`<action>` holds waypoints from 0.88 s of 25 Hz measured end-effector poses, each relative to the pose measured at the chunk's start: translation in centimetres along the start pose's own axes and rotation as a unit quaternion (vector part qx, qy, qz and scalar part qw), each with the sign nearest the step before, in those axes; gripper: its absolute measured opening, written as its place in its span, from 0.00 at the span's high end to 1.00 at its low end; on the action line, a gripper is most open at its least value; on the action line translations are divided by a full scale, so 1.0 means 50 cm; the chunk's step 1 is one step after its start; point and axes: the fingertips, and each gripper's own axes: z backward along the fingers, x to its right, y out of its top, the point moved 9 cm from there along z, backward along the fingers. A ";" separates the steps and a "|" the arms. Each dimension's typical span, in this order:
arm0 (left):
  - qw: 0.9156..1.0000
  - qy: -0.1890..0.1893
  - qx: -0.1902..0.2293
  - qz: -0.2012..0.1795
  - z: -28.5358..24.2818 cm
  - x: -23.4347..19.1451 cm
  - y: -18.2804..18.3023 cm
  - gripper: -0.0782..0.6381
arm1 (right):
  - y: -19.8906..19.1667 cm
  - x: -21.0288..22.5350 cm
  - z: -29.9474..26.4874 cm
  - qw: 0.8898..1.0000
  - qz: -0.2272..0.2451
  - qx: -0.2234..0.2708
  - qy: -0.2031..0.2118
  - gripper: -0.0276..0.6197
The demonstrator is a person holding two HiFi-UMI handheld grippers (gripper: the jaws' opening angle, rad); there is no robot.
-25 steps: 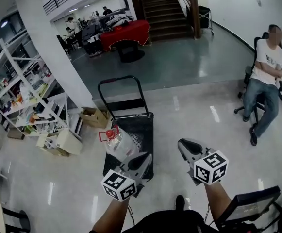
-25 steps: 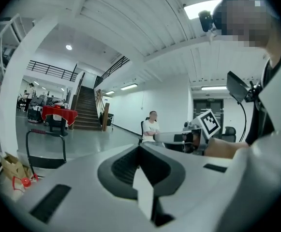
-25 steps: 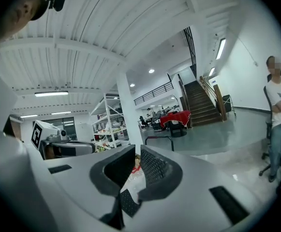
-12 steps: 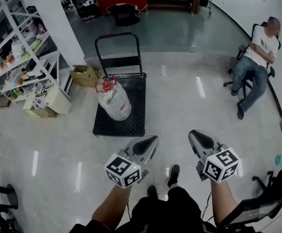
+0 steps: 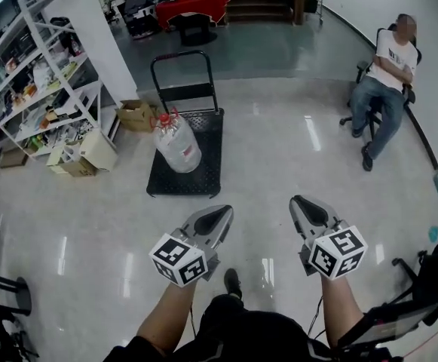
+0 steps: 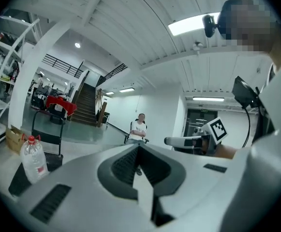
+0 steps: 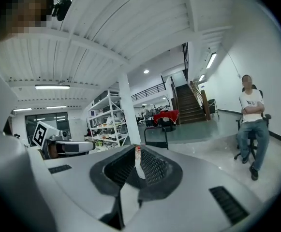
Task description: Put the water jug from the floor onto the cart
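jaws of the left gripper point(image 5: 223, 213) are pressed together on nothing; those of the right gripper point(image 5: 298, 202) stand a sliver apart, also empty. both hang over the floor point(image 5: 279, 157), just beyond the holder's shoe point(image 5: 232, 281). farther off, left of centre, the jug point(image 5: 178, 143) stands upright on the cart point(image 5: 207, 170), towards its left edge, well apart from both grippers; its cap looks red. boxes point(image 5: 90, 153) and a shelf point(image 5: 45, 89) sit further left. far right, a person point(image 5: 388, 66) sits.
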 end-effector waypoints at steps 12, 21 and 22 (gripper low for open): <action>0.999 0.023 -0.027 -0.012 0.202 0.404 -0.089 0.89 | -0.093 -0.090 0.400 1.000 -0.011 0.008 0.006 0.90; 1.000 0.015 -0.007 -0.012 0.492 0.506 -0.208 0.89 | -0.218 -0.352 0.566 1.000 0.006 0.011 -0.004 0.90; 1.000 0.014 -0.007 -0.008 0.532 0.514 -0.223 0.89 | -0.234 -0.384 0.587 1.000 0.003 0.010 -0.010 0.90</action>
